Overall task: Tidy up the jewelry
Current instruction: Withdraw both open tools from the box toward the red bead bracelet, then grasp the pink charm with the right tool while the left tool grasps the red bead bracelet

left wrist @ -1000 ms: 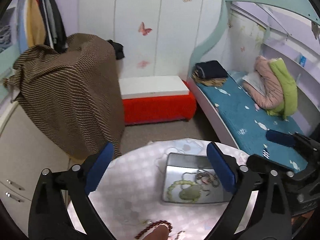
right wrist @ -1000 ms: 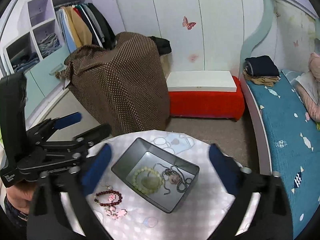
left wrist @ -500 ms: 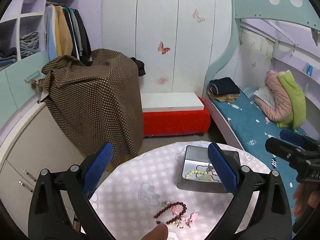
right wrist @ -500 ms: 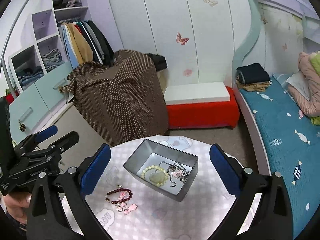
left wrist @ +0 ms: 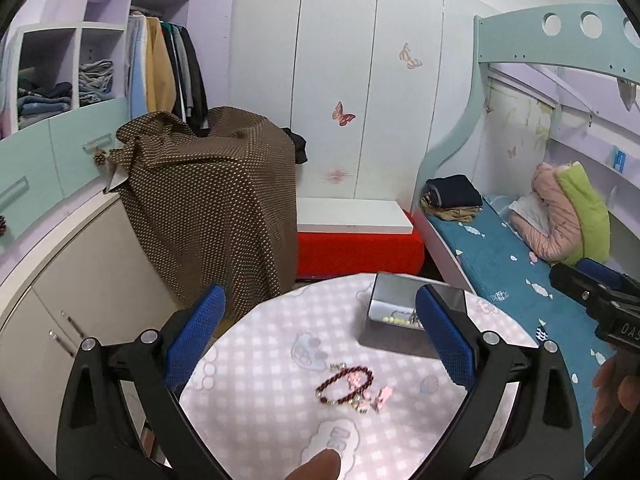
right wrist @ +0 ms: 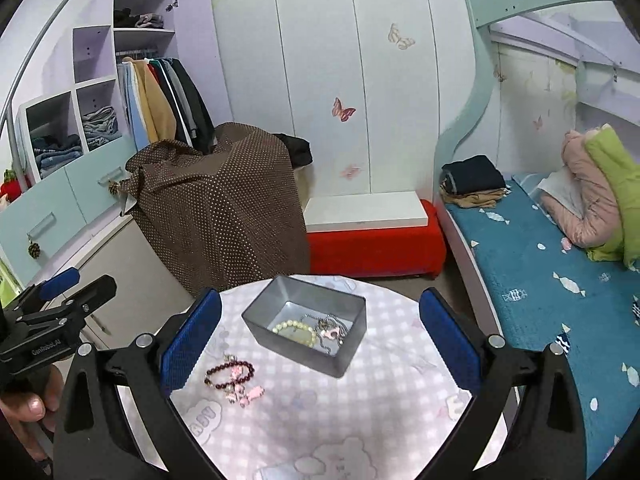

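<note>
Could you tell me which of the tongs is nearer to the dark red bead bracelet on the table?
Left, I would judge. The left tongs hang open above the bracelet, which lies between their fingers. The right tongs hang open further right, over the tin.

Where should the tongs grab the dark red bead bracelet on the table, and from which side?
Pinch the bare bead arc of the bracelet on its far side, away from the pink charms, coming straight down: it lies flat on the table.

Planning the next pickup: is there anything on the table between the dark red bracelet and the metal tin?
Nothing: in the right wrist view, only bare checked tablecloth separates the bracelet from the tin. The left wrist view shows the same.
</note>
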`<action>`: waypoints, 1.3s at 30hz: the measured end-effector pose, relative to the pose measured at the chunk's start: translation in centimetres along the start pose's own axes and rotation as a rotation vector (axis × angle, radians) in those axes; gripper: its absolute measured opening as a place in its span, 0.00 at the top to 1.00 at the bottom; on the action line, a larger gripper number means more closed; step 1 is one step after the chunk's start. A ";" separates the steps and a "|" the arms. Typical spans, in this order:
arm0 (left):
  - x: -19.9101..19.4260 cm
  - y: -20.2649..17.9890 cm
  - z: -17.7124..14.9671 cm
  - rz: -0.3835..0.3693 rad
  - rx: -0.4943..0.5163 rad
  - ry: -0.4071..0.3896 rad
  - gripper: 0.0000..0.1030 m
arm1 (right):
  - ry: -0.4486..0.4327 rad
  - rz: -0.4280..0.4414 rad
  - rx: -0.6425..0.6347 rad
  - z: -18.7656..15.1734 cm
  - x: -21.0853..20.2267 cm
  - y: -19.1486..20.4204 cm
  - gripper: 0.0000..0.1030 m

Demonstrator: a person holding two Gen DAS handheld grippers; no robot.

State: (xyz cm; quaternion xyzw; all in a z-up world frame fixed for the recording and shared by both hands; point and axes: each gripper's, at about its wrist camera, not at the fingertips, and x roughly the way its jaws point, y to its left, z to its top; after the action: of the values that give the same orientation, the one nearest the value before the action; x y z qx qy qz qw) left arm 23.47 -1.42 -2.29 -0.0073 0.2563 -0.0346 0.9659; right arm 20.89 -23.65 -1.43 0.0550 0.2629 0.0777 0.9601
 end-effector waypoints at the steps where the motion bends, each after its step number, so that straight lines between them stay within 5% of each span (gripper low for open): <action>1: -0.3 0.1 -0.3 0.006 -0.001 -0.001 0.07 | 0.000 -0.003 0.001 -0.3 -0.3 -0.1 0.07; 13: -2.8 1.4 -5.2 0.044 -0.011 0.019 0.07 | 0.009 -0.045 -0.048 -4.2 -2.2 1.5 0.07; 31: 2.3 4.0 -10.7 0.081 -0.042 0.176 0.07 | 0.285 0.031 -0.112 -10.0 7.0 5.0 0.08; 39: 7.2 3.8 -11.5 0.085 -0.003 0.250 0.07 | 0.377 0.045 -0.121 -11.7 10.4 5.7 0.34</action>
State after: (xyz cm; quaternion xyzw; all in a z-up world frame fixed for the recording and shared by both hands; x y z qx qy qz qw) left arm 24.22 1.89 -15.98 0.0066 0.3748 0.0059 0.9271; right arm 23.07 -15.47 -15.77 -0.0123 0.4316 0.1239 0.8934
